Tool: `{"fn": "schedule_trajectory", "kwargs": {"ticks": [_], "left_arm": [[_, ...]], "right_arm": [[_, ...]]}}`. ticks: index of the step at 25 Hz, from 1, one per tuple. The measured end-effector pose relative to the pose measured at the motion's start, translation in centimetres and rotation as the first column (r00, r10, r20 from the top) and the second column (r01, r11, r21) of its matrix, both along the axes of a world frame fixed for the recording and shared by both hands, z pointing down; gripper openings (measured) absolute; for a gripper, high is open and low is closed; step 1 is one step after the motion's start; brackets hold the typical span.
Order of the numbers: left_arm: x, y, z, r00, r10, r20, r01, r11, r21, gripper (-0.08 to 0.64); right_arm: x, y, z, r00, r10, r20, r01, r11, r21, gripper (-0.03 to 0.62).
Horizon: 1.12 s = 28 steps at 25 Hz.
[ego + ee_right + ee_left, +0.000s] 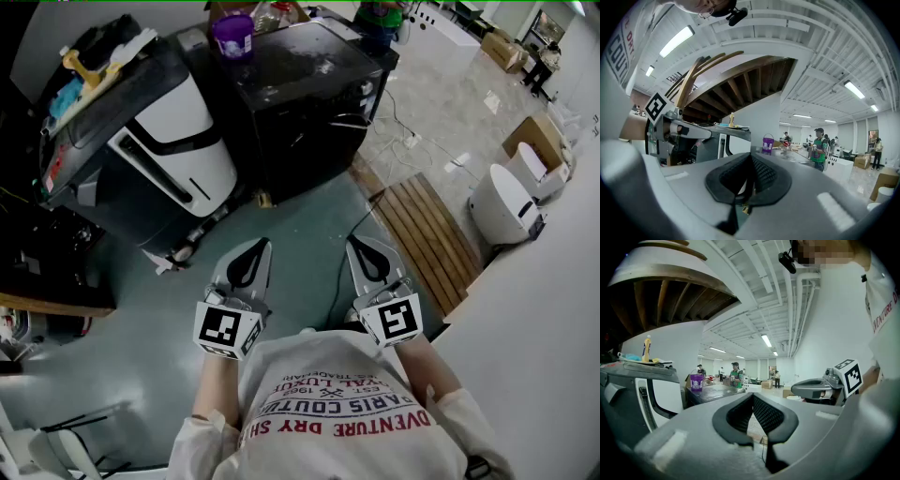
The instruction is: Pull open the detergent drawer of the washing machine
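Observation:
A grey and white washing machine point(164, 141) stands at the upper left of the head view, and a black machine point(300, 94) stands beside it. I cannot make out a detergent drawer in any view. My left gripper point(262, 246) and right gripper point(354, 242) are held side by side close to the person's chest, pointing level toward the machines and well short of them. In the left gripper view the left gripper point(752, 397) has its jaws shut with nothing between them. The right gripper point(751, 157) is likewise shut and empty.
A purple cup point(232, 36) sits on the black machine. A wooden slat board point(427, 234) lies on the floor to the right, with a white round appliance point(506, 202) beyond it. A cable point(342, 267) runs across the green floor between the grippers. Several people stand far off.

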<state>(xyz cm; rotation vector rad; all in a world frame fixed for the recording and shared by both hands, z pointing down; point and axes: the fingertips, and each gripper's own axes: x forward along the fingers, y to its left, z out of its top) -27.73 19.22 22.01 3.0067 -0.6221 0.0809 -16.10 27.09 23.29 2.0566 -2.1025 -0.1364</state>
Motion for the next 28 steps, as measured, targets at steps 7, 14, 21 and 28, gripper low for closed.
{"fn": "schedule_trajectory", "kwargs": {"ticks": [7,14,21,28], "left_arm": [[-0.3,0.4,0.6,1.0,0.009,-0.004,-0.009,1.0,0.005,0.006],[-0.6,0.7,0.8,1.0,0.026,-0.018,-0.026,1.0,-0.002,0.006],[-0.3,0.2,1.2,0.998,0.051,-0.03,-0.05,0.999,0.019,0.267],[1.4,-1.2,2.3,0.999,0.041,-0.02,-0.041,0.999,-0.013,0.267]], "right_arm": [[-0.8,0.3,-0.2,1.0,0.0,0.006,0.0,1.0,0.003,0.0],[-1.0,0.1,0.0,0.998,0.036,0.055,-0.037,0.999,0.01,0.0],[-1.0,-0.4,0.5,0.997,0.046,0.056,-0.046,0.999,-0.005,0.0],[1.6,-1.6,1.8,0.995,0.058,0.083,-0.057,0.998,-0.022,0.0]]}}
